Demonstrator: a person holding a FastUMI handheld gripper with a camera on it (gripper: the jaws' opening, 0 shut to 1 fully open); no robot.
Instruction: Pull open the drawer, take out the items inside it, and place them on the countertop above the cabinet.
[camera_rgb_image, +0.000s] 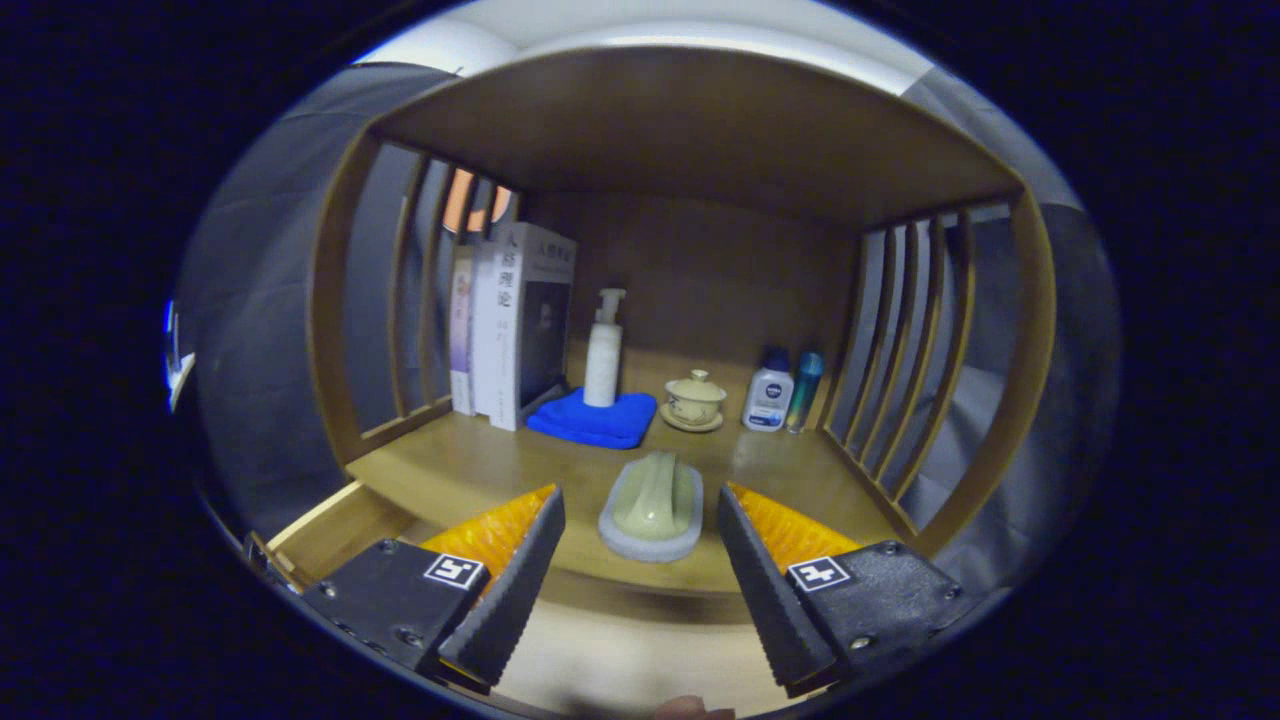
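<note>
dim warm light, shelf interior shadowed, strong fisheye bending at edges

— Where is room opening up on the counter (450, 470)?
— Bare wood is lying left and right of the soap dish (652, 508), which is sitting between the spread jaws.
— And farther back?
— Books (515, 325), blue cloth (592, 420) with pump bottle (603, 350), lidded cup (694, 398) and two bottles (783, 392) are crowding it; slatted sides (900, 350) are closing both flanks.
</note>
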